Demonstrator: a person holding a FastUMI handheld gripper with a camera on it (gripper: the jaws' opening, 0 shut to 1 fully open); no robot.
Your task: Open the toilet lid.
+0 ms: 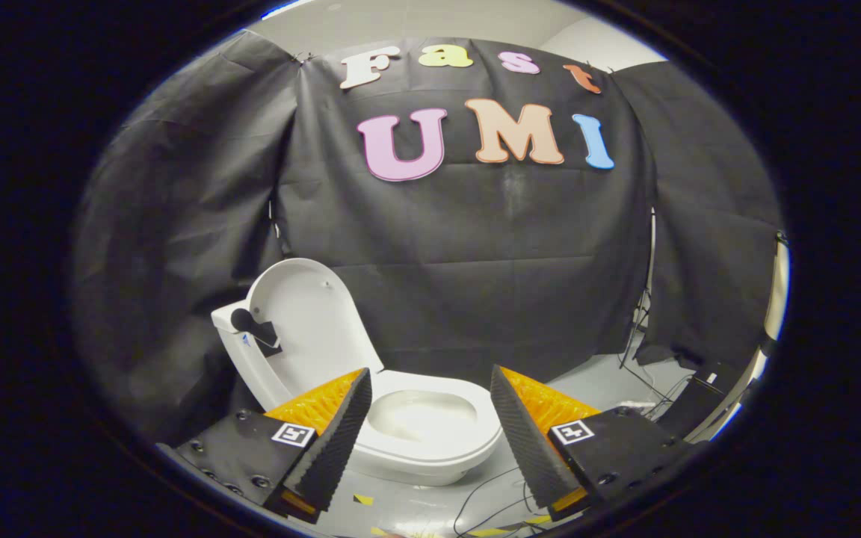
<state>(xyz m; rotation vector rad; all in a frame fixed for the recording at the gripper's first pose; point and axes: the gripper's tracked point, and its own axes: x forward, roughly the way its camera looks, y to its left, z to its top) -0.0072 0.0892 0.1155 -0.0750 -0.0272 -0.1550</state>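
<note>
We see the toilet lid [309,321] standing upright at the far left, our tongs [430,392] spread apart and empty above the bowl [430,426].

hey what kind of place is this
Probably a staged test booth, not a real bathroom. A white toilet with its lid already raised stands before black cloth walls, with loose cables on the grey floor. The gripper has its jaws open, holding nothing.
</note>
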